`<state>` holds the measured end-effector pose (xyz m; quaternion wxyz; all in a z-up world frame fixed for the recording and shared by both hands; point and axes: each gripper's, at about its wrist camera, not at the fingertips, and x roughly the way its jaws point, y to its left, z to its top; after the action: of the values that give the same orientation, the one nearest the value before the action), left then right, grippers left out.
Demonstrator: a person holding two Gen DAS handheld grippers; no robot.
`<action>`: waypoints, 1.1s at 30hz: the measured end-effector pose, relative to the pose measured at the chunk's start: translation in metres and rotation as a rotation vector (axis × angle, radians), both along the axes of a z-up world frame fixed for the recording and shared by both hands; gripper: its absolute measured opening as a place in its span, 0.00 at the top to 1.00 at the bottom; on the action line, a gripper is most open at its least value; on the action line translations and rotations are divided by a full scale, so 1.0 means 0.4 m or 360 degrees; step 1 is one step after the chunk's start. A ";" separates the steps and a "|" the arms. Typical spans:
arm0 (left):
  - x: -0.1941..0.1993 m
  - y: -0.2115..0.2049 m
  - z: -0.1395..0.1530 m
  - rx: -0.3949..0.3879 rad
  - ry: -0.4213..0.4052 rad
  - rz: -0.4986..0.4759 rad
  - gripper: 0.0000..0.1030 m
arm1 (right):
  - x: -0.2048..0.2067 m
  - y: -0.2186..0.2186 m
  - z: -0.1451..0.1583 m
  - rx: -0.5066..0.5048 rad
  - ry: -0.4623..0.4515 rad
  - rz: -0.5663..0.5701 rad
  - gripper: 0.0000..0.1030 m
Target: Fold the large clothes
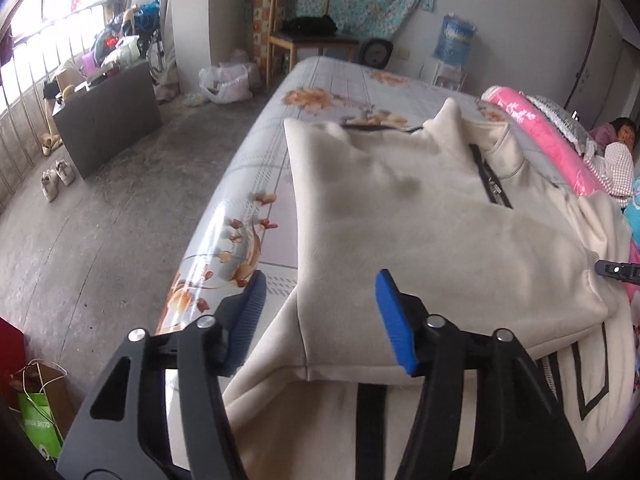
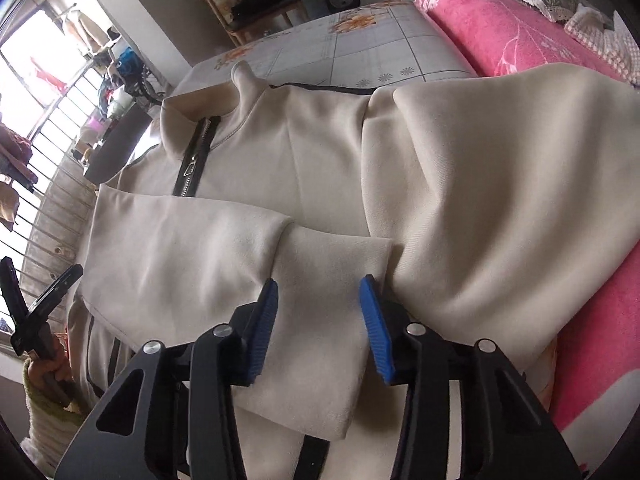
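Your cream fleece jacket (image 1: pixel 400 216), soft and matte with a black zipper (image 1: pixel 490 178) at its stand collar, lies part-folded on the glossy floral bed sheet (image 1: pixel 248 216). Your left gripper (image 1: pixel 320 320) stands half open over its folded edge, gripping nothing; your right gripper (image 2: pixel 320 324) straddles a sleeve cuff, pads apart from it

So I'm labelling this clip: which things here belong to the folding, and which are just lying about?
In the job: cream zip jacket, left gripper, right gripper.
Lying about: pink blanket, wooden chair, shoes, white plastic bag.
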<state>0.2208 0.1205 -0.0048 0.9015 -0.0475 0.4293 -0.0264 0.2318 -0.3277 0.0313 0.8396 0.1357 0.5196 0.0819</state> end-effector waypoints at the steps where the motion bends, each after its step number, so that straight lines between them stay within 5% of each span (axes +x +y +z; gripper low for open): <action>1: 0.013 0.001 -0.011 0.0013 0.0024 0.0006 0.57 | 0.004 -0.003 -0.001 -0.0010 0.0001 -0.0010 0.69; 5: 0.041 0.012 -0.044 -0.0035 0.0074 0.0024 0.72 | 0.022 0.001 -0.014 -0.0037 0.0036 -0.0018 0.82; 11: 0.038 0.012 -0.051 -0.0067 0.0022 0.0027 0.81 | 0.033 0.023 -0.008 -0.0129 0.0063 -0.0016 0.82; 17: 0.032 0.022 -0.053 -0.0120 -0.0011 0.0032 0.82 | 0.029 0.024 0.011 -0.0180 0.0053 -0.0072 0.63; 28: 0.034 0.039 -0.056 -0.0191 -0.0012 0.0042 0.81 | 0.075 0.020 0.016 -0.0225 -0.0004 -0.0166 0.58; 33: 0.035 0.042 -0.052 -0.0191 0.0016 0.0044 0.81 | 0.111 -0.004 -0.016 -0.0209 0.0083 -0.0188 0.54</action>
<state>0.2347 0.1373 -0.0255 0.8952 -0.1076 0.4307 -0.0395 0.2761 -0.3295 0.0247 0.8363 0.1129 0.5365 -0.0058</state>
